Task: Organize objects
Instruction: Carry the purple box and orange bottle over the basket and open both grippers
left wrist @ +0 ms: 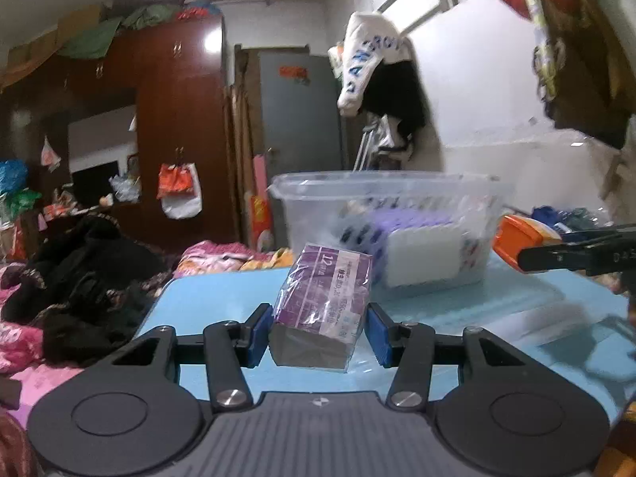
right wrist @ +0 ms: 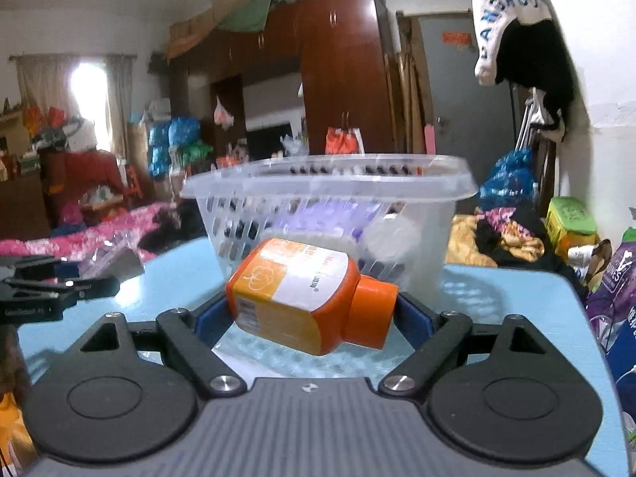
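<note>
Gripping a purple shrink-wrapped box (left wrist: 324, 306) at lower centre of the left wrist view, with the left gripper (left wrist: 318, 328) clenched on its two sides between the blue pads (left wrist: 260, 328), seemingly carried end-on above the light blue table (left wrist: 206, 298) so as to go straight down into a container. Clamping an orange bottle (right wrist: 306, 298) at lower centre of the right wrist view, with the right gripper (right wrist: 314, 318) closed across its length, one finger at the base and the other at the orange cap, the bottle lying tilted with the cap to the right; probably held sideways like this because that is how it was lying when picked up. Showing too at the right edge of the left view, the same bottle's orange end jutting from black fingers. Facing, just beyond both loads at mid frame, a clear plastic basket (right wrist: 397, 167) with slotted walls, standing on the table. Holding already, blurred through the plastic, something purple, a white box and a pale round lid-like thing; not telling more than that. Leaving room above these, likely for both carried items. Filling the far background, a cluttered bedroom with a dark red wardrobe (left wrist: 179, 119).
</note>
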The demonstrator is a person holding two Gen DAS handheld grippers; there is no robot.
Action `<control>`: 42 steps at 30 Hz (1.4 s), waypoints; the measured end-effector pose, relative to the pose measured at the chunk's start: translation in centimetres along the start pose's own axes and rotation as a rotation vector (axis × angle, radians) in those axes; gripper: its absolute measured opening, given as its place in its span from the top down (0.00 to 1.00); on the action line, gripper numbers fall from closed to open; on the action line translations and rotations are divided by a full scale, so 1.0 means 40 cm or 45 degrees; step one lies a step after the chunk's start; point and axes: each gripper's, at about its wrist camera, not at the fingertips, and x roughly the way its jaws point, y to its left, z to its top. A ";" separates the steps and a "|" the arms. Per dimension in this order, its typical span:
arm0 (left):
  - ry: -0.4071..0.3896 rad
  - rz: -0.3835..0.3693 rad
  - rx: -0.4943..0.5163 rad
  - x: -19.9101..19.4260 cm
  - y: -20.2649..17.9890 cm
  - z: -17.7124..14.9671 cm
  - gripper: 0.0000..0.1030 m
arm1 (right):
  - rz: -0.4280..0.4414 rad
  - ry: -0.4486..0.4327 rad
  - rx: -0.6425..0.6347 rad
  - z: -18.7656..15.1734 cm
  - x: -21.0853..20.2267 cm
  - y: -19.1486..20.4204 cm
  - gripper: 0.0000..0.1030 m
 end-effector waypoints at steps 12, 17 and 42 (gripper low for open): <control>-0.146 -0.123 -0.079 0.034 -0.061 0.196 0.47 | -0.036 -0.121 -0.076 0.153 -0.006 0.016 0.14; -0.020 -0.103 -0.078 0.203 -0.072 0.352 0.48 | -0.162 -0.081 -0.171 0.276 0.115 0.006 0.14; 0.255 -0.113 -0.149 0.474 -0.050 0.357 0.18 | -0.231 0.155 -0.152 0.275 0.307 -0.037 0.04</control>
